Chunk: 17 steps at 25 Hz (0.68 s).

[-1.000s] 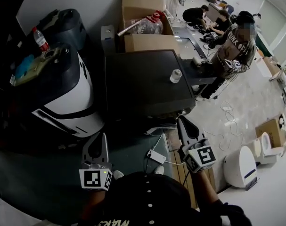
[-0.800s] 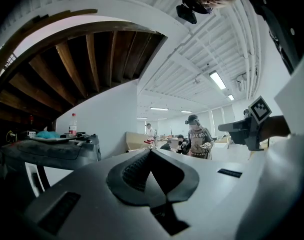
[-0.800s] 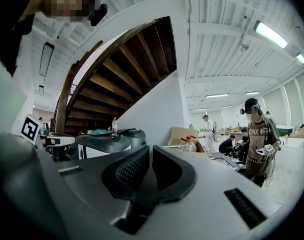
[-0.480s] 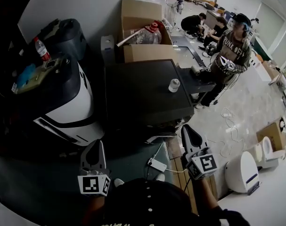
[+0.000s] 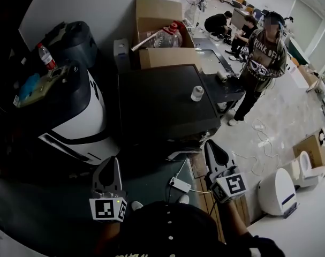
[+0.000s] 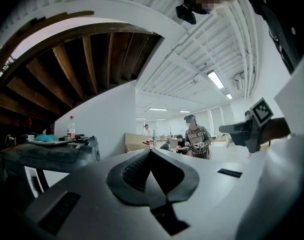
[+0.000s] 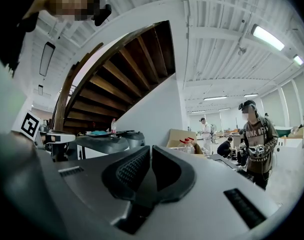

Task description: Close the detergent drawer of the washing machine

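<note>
Washing machine (image 5: 162, 103), dark flat top, stands at centre of the head view, ahead of both tongs. A small white container (image 5: 197, 93) sits on its top, toward the right edge.

Left tongs (image 5: 114, 161) are low, off the machine's front left corner and apart from it. In the left gripper view the left tongs (image 6: 150, 153) are clenched, pads meeting, nothing between.

Right tongs (image 5: 209, 145) have their tips just beside the front right corner. In the right gripper view the right tongs (image 7: 150, 149) are clenched on nothing, only a hairline slit between the pads.

A pale edge (image 5: 182, 154) juts under the machine's front lip, between the two tongs and nearer the right. Cannot tell whether it is the detergent drawer.
</note>
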Tool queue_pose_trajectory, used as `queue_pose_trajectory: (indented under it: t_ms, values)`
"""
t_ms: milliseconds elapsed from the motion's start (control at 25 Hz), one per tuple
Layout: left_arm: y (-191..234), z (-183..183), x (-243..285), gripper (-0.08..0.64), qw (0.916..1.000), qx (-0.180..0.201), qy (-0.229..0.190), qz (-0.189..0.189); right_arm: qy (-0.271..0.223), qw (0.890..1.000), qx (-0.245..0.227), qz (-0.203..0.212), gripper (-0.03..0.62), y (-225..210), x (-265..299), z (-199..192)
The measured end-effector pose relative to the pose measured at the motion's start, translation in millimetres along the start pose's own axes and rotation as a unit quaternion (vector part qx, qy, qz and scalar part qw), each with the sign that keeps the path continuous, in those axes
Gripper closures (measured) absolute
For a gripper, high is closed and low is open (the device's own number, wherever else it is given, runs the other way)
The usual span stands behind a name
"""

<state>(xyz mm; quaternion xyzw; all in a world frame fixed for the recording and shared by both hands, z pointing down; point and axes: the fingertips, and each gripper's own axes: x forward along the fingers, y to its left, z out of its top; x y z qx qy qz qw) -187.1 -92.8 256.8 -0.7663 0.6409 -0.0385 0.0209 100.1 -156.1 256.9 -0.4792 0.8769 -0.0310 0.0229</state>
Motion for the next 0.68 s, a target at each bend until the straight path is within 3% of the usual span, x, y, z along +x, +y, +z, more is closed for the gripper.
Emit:
queue_pose_trajectory:
  t_ms: [200, 680]
  values:
    - [-2.6, -1.3, -1.4, 0.546, 1.0000, -0.001, 0.003, -0.003, 0.007, 1.000, -0.005, -0.020, 0.554, -1.9, -3.8, 0.3]
    - [-5.4, -2.8, -1.0, 0.546, 1.0000, 0.003, -0.002, -0.008, 0.008, 0.999, -0.022, -0.026, 0.554, 1.8, -3.9, -0.7]
